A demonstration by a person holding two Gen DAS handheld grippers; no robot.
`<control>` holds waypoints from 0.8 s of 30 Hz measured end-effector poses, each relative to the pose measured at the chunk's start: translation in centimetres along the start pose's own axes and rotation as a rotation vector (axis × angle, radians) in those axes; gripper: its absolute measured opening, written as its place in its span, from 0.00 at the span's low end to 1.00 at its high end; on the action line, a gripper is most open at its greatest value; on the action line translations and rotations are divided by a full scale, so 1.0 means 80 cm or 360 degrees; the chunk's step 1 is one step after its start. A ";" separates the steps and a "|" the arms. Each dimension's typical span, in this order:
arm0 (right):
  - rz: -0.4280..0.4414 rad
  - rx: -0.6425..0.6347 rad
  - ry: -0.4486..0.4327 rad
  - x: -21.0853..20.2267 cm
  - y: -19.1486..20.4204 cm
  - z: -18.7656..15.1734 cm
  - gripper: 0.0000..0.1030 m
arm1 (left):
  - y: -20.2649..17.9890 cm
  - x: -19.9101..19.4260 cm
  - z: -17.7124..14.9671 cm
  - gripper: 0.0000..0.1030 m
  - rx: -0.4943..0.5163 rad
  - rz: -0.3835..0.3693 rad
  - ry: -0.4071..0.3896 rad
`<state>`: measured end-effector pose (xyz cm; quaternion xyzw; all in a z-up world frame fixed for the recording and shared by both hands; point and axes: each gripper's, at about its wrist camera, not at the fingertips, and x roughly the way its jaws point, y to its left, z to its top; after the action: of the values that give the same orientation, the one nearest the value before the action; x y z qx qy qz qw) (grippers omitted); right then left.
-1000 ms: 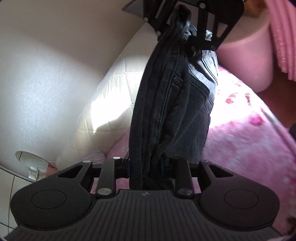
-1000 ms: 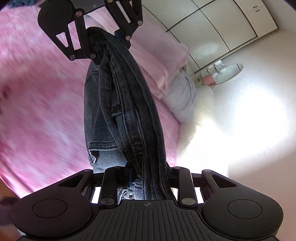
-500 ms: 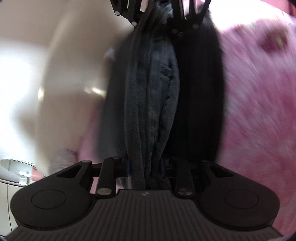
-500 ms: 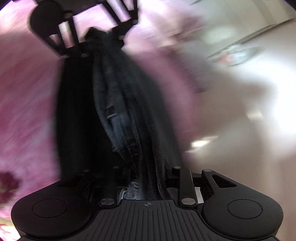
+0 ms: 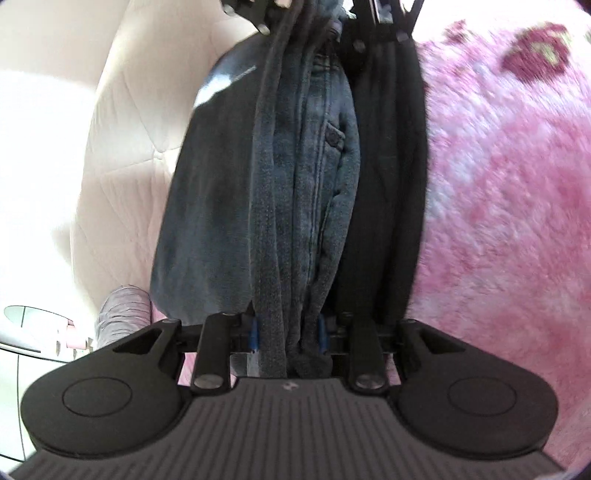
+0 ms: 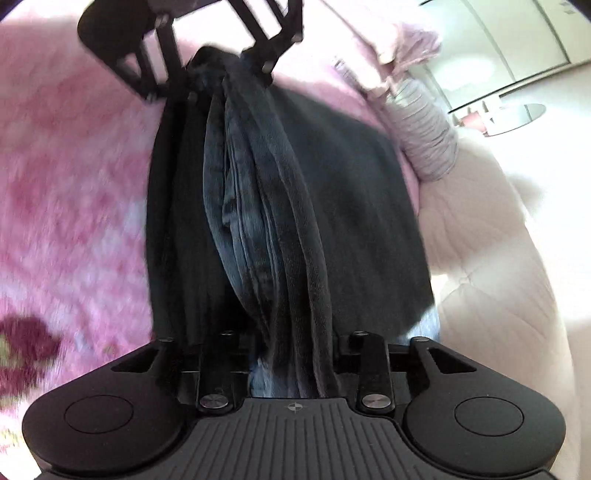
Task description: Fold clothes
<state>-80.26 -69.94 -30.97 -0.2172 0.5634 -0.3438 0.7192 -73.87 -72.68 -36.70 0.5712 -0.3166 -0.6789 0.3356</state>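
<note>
Jeans (image 5: 306,206) hide both tongs' fingertips; far tongs (image 5: 325,14) cut off at top edge; pink blanket (image 6: 66,192) beside tongs blurred.

We hold our left gripper (image 5: 288,339) tilted downward, its jaws pinched narrow on a bunched band of jeans (image 5: 306,184) that runs straight out from between them. Our right gripper (image 6: 291,354) faces it from the other end of the same band, also angled downward, and its jaws are opening, with the denim lying between them. Each gripper shows at the top of the other's view: the right one (image 5: 332,22) from the left wrist, the left one (image 6: 210,66) from the right wrist, both pointing toward each other.
</note>
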 end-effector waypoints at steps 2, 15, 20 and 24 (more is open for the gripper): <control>-0.0016 0.0044 0.0042 -0.015 0.004 -0.017 0.38 | -0.001 0.001 -0.001 0.24 0.0011 0.0013 -0.0008; -0.0149 0.0185 0.0135 -0.078 -0.033 -0.089 0.24 | 0.009 0.013 0.012 0.25 -0.0102 -0.0074 -0.0016; -0.0074 0.0212 0.0223 -0.068 -0.005 -0.110 0.24 | 0.004 0.001 0.009 0.26 -0.0060 -0.0093 -0.0015; -0.0061 0.0284 0.0285 -0.087 -0.001 -0.111 0.27 | 0.014 -0.015 -0.005 0.29 -0.0018 -0.0176 -0.0028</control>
<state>-89.73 -64.19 -28.68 -0.1315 0.5882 -0.4243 0.6758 -73.24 -72.36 -35.12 0.5799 -0.2836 -0.7033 0.2979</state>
